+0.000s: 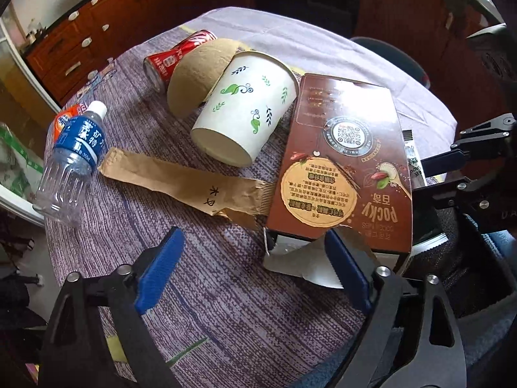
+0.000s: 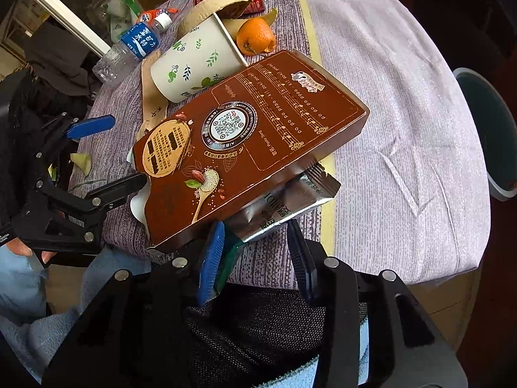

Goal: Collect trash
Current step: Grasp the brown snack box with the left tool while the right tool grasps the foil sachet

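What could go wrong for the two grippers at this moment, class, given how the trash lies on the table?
1. The brown snack box overhangs the table edge and rests partly on the silver wrapper; pulling that wrapper with the right gripper may tip the box off.
2. The paper cup lies on its side against the box, so shifting the box could set it rolling.

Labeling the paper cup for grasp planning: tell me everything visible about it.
The paper cup is white card with green and dark leaf prints. It lies on its side on the tablecloth, base toward the left gripper. Its rim end rests against a brown fibre bowl; the brown box lies beside it. No dents show.
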Tool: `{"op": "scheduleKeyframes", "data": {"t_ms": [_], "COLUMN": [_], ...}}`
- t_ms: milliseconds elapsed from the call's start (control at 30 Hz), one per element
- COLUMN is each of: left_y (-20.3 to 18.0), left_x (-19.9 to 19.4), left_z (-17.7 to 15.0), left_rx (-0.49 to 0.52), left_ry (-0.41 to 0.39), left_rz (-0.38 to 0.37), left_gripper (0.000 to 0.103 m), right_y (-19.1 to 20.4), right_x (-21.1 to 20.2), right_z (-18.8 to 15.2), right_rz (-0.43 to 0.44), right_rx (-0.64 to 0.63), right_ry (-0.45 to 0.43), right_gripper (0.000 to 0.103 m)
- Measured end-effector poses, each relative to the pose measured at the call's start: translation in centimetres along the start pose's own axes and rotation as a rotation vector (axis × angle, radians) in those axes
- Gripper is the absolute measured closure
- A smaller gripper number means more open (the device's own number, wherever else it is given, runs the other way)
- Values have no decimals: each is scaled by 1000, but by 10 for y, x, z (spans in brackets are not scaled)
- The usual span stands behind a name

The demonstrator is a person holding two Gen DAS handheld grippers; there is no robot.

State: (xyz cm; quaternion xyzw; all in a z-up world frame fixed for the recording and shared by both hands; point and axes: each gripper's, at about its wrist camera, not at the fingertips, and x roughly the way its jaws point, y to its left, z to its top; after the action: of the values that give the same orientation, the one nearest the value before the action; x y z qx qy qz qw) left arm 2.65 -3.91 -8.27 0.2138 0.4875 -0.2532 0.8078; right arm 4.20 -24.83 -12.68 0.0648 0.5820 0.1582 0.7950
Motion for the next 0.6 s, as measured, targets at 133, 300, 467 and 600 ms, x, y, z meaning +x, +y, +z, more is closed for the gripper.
{"op": "scheduleKeyframes", "data": {"t_ms": [133,300,467,600], "left_y": [-5,-10,-13,-17], "left_x": [10,16,22,23], "left_z": [3,7,15,20], "left_rx": [22,37,11,24], "left_ry": [34,43,51,65], "left_rz": [-46,-88,-97,-108], "left_gripper": [49,57,57,57], "right_y": [-8,-15,-26,-33], "right_x": [1,4,2,-2], "right_z": [-1,2,-2,-6], "right_rz": [31,74,119,160], "right_rx": [41,74,110,128], "right_ry": [7,-21,-72,-99], "right_gripper": [64,62,66,85]}}
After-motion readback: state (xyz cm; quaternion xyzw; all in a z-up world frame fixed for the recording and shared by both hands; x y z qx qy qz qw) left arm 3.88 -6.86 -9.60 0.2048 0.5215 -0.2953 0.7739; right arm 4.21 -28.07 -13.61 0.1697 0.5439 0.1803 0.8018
